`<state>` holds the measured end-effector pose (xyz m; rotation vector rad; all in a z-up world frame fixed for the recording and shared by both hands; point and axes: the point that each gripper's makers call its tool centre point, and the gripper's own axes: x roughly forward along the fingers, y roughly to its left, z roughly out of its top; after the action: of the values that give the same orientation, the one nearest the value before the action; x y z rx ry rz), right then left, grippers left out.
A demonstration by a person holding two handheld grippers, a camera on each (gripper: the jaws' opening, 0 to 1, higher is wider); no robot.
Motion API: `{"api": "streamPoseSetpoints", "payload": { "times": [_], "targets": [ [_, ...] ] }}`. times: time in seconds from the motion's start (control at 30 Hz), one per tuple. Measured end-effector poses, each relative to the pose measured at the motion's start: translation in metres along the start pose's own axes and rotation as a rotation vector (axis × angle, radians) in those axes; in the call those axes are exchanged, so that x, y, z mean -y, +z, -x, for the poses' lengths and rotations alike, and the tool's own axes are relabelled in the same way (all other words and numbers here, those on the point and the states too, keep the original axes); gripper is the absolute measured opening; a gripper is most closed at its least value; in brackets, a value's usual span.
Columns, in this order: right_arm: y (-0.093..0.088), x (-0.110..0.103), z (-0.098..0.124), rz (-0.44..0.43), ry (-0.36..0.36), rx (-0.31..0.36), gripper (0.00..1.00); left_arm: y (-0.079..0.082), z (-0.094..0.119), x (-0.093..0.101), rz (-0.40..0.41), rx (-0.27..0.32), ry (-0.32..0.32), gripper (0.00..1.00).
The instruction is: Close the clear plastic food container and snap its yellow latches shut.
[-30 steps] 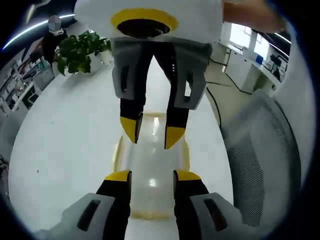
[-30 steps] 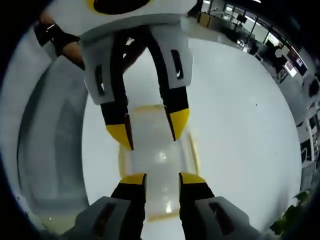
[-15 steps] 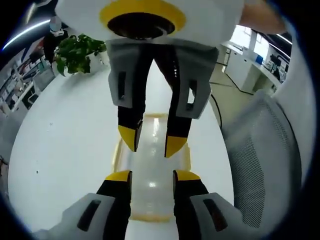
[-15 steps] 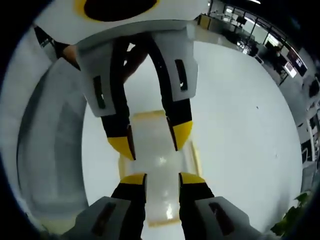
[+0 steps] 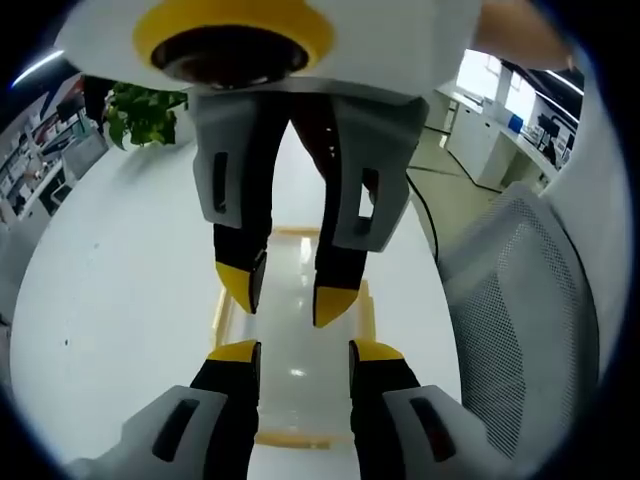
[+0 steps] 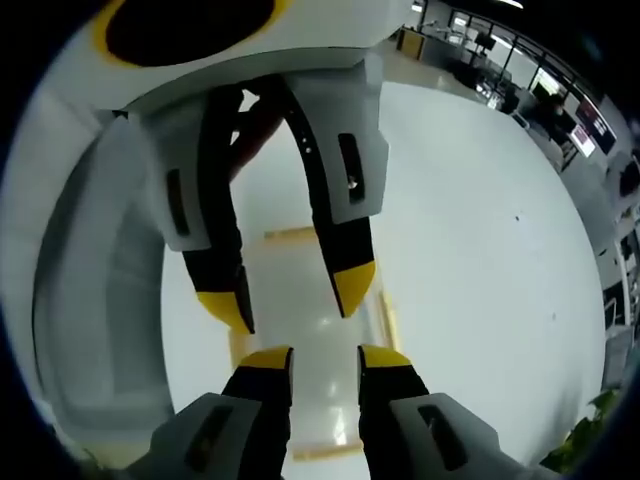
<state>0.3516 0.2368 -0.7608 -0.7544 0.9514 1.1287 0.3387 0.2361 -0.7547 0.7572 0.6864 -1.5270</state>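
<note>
We held both grippers, left gripper (image 5: 298,352) and right gripper (image 6: 324,355), spread apart and empty, facing across the container (image 5: 296,345), lengthwise between them.

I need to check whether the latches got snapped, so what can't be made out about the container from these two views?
- Container middle, left gripper view: covered by both grippers' fingers.
- Container's near end, right gripper view: behind the right gripper.
- Yellow latches: seen as thin blurred edge strips; snapped or not is unreadable.
- Lid seating: glare on the clear plastic hides it.
</note>
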Motion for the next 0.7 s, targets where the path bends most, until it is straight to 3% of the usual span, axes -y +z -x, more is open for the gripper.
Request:
{"api": "streamPoseSetpoints", "payload": {
  "times": [0.3,0.7],
  "targets": [
    [-0.0001,-0.0016,-0.0035,0.006,0.011,-0.001,0.23,-0.0014,-0.0012,0.0002,0.005,-0.002,-0.002,0.34],
    [0.0023,0.0045,-0.0051,0.022,0.012,0.0,0.31,-0.0035,-0.0022,0.0051,0.01,0.001,-0.015,0.43]
  ]
}}
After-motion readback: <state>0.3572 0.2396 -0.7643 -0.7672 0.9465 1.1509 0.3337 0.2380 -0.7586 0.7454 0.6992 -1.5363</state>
